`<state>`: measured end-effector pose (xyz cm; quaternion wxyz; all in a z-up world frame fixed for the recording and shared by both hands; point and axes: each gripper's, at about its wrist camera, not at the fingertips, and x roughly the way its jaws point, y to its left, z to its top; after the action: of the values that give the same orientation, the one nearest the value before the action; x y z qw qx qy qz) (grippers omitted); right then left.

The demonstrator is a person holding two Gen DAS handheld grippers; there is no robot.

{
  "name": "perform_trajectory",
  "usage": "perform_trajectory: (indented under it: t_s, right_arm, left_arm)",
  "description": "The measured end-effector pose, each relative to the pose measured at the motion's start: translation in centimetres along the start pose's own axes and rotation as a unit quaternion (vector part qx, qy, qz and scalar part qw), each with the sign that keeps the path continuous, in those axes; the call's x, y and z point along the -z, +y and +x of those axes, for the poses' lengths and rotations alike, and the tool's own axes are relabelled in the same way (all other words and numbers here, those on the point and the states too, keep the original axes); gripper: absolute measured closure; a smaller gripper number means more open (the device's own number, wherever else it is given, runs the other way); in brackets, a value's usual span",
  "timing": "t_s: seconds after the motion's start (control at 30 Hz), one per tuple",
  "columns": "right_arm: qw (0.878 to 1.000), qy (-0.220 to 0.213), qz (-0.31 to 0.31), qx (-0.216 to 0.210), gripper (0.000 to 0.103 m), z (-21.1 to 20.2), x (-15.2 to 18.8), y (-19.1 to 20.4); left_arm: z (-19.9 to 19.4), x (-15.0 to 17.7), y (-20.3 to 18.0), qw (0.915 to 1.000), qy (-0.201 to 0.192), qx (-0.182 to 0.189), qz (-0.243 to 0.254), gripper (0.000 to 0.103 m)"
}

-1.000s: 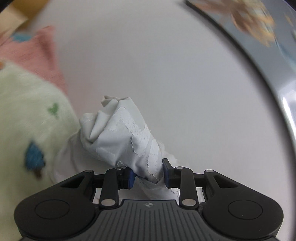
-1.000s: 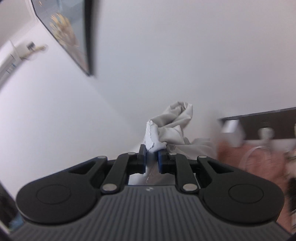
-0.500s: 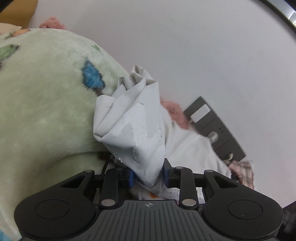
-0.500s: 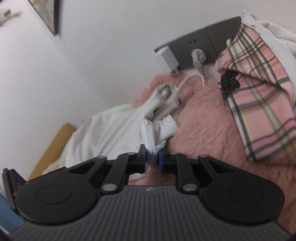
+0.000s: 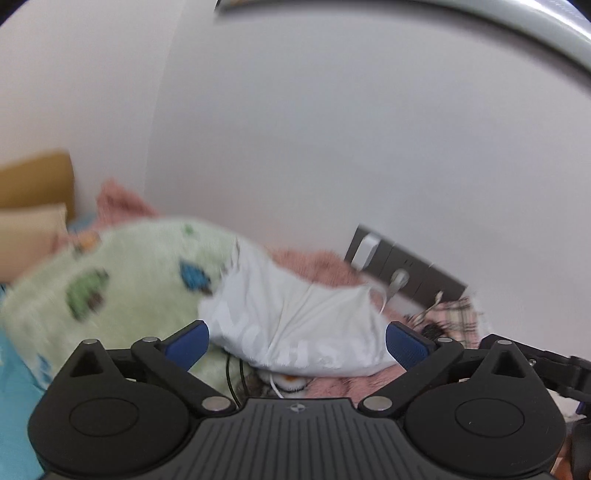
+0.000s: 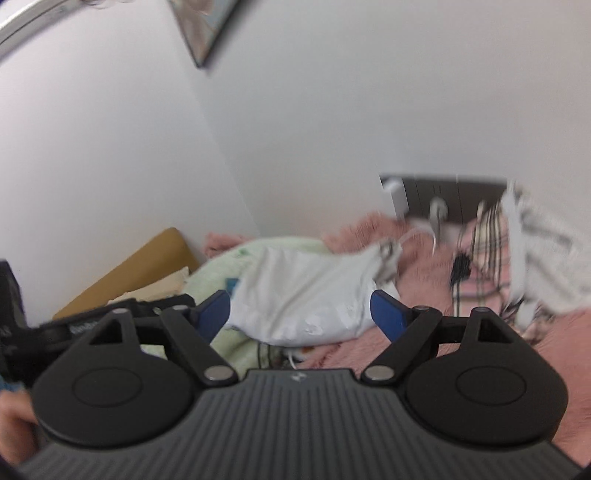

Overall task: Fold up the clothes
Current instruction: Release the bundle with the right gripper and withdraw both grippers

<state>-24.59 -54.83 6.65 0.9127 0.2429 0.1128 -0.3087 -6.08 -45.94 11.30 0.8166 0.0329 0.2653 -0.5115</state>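
The crumpled white fabric garment [image 5: 299,325] lies mid-frame on the fluffy pink blanket [image 6: 424,266], against the pale green plush blanket [image 5: 122,266]. Left gripper [image 5: 297,338] and right gripper [image 6: 300,306] both have fingers spread wide, holding nothing. To fold well, I'd pinch two opposite corners and pull the cloth flat first.

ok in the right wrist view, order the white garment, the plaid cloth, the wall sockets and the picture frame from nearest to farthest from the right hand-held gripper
1. white garment, just ahead of the open fingers
2. plaid cloth, off to the right
3. wall sockets, behind on the wall
4. picture frame, high up left
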Motion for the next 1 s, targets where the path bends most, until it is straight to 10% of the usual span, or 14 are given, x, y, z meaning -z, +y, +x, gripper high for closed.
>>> perform_trajectory:
  t_s: [0.5, 1.0]
  right_arm:
    - [0.996, -0.058, -0.068, -0.017, 0.018, -13.5, 2.3, 6.8]
    - [0.990, -0.078, -0.116, 0.000, 0.018, -13.7, 8.3, 10.7]
  left_arm:
    - [-20.8, 4.7, -3.7, 0.9937, -0.080, -0.072, 0.030, 0.000]
    - [-25.7, 9.6, 0.2, 0.9880, -0.124, -0.089, 0.026, 0.000]
